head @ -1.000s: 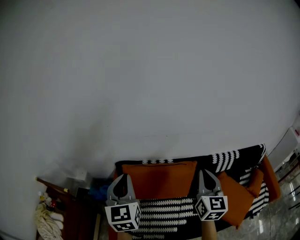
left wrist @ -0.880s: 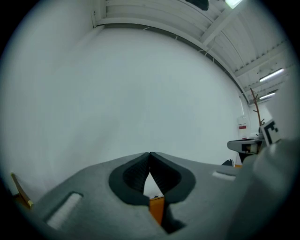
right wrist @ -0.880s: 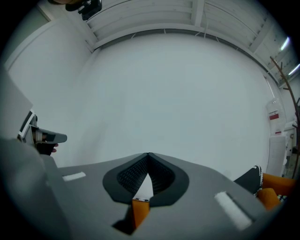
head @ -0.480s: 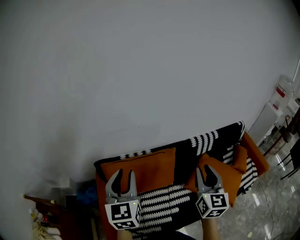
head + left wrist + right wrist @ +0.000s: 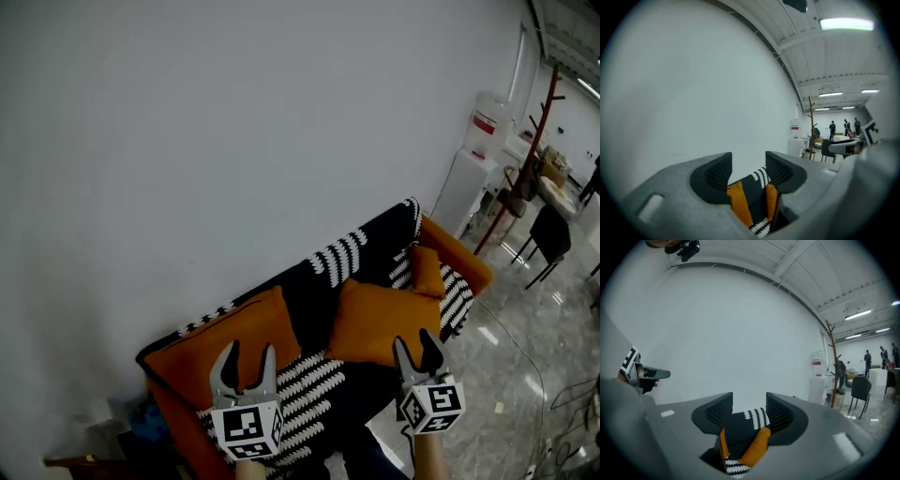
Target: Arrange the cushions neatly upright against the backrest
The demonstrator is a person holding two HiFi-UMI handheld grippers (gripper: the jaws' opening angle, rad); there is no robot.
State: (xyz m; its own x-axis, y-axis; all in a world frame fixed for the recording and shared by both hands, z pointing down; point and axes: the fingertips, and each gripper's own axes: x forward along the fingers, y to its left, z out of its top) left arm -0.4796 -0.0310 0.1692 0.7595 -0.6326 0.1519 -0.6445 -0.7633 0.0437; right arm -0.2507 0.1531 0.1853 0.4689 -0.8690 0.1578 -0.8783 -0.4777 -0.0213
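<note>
White wall (image 5: 234, 141) fills most of the frame, and the sofa (image 5: 314, 298) slants across lower centre. L cushion (image 5: 239, 330) already stands vs the backrest. L gripper (image 5: 248, 354) hangs below it, jaws approx half apart, empty. Mid cushion (image 5: 380, 319) slumps forward, prob the next target. R gripper (image 5: 417, 345) sits beneath it, likewise half apart, empty. Small cushion (image 5: 427, 270) lies by the far arm. Vs earlier: both jaws were together and have just been opening; view swung, sofa was level.

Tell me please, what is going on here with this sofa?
A person holds the left tongs and the right tongs before an orange sofa draped with a black-and-white throw. Both tongs are empty; their jaws have just been opening. The large cushion stands against the backrest. The middle cushion and small cushion sit further right, untouched.
</note>
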